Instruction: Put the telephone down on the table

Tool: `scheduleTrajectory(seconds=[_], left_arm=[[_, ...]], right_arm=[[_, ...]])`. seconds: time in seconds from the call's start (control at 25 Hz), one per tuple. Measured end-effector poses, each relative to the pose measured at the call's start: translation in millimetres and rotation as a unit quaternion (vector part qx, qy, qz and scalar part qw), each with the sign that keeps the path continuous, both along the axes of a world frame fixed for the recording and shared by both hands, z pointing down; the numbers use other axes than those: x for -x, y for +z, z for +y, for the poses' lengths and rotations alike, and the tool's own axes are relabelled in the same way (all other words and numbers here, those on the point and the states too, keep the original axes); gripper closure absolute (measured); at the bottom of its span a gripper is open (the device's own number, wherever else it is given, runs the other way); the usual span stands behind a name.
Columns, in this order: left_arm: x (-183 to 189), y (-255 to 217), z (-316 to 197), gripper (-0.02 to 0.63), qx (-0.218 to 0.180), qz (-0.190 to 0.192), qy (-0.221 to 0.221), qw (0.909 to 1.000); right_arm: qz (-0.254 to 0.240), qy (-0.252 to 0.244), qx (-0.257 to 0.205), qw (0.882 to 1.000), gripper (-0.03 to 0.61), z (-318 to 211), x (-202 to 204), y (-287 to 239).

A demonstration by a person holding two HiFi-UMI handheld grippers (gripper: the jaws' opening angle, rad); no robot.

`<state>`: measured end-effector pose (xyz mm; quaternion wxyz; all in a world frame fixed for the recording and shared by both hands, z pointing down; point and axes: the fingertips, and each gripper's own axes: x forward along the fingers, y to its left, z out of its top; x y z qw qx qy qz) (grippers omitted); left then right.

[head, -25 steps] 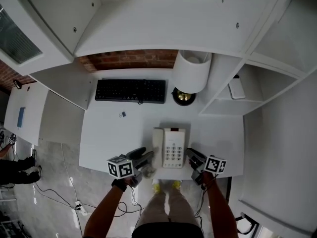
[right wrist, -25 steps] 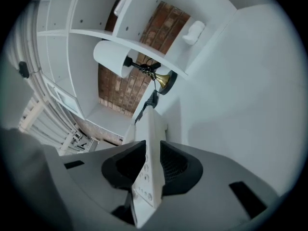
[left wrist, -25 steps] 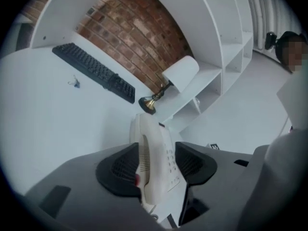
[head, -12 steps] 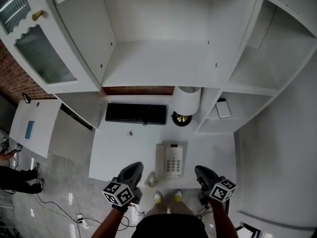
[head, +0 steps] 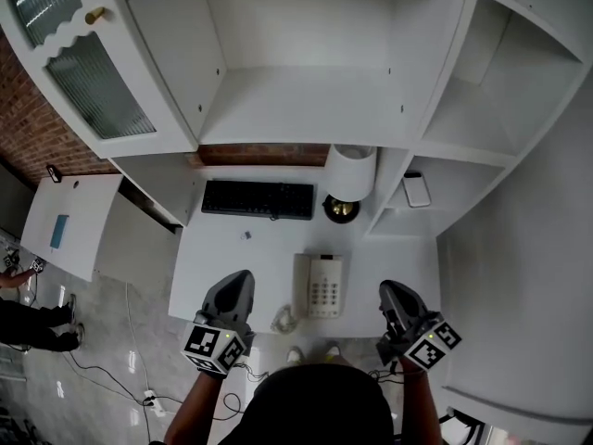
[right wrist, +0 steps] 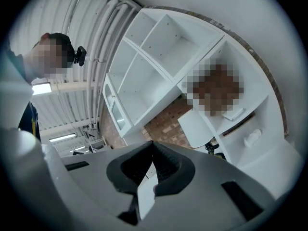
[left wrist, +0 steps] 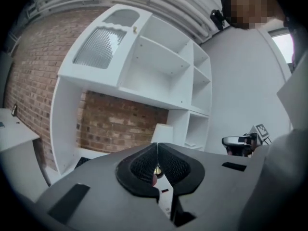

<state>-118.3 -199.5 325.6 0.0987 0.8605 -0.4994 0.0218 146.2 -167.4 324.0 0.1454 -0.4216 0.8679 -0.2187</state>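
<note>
Finding 1, position of the item: the telephone lies flat on the white table, just below the centre of the head view, with the handset on its left side. Its coiled cord is bunched at the table's front edge. The keyboard and the white lamp stand further up the frame, well apart from it.

Finding 2, change observed: a second ago my two grippers sat close on either side of the telephone with the jaws partly apart. Now both have drawn back toward the lower edge of the frame and are clear of it. My left gripper is at lower left and my right gripper at lower right, and neither touches the telephone.

Finding 3, jaw state: on each gripper the pads meet, fully closed, with nothing clamped between them.

Assessment: the telephone rests on the table unsupported and I have let go, so I judge the placing done. The only point to watch is the cord lying at the table edge
</note>
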Motion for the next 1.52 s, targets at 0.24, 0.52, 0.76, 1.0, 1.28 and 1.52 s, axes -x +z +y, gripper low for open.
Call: scheduleTrajectory(seconds=[0.24, 0.52, 0.76, 1.0, 1.28, 1.52], left_arm=[[17.4, -8.7, 2.0, 0.595, -0.007, 0.017, -0.016, 0.9997], [16.8, -6.2, 1.3, 0.595, -0.012, 0.004, -0.03, 0.9995], [19.7, -7.8, 1.9, 0.595, -0.019, -0.001, -0.05, 0.9986], [19.1, -7.5, 4.5, 0.595, -0.026, -0.009, -0.045, 0.9986], [17.1, -4.1, 9.7, 0.595, -0.014, -0.009, -0.04, 0.9991], [16.8, -3.1, 10.6, 0.595, -0.022, -0.013, -0.038, 0.9989]], right_arm=[[0.139, 0.049, -0.02, 0.989, 0.581, 10.1, -8.5, -3.1], [0.16, 0.064, -0.009, 0.985, 0.581, 14.6, -10.3, -0.4], [0.161, 0.067, -0.007, 0.985, 0.581, 16.5, -7.9, 1.2], [0.161, 0.069, -0.004, 0.985, 0.581, 19.6, -5.9, 2.2], [0.161, 0.069, -0.004, 0.985, 0.581, 21.6, -5.3, 1.2], [0.164, 0.068, -0.004, 0.984, 0.581, 22.3, -5.3, 0.7]])
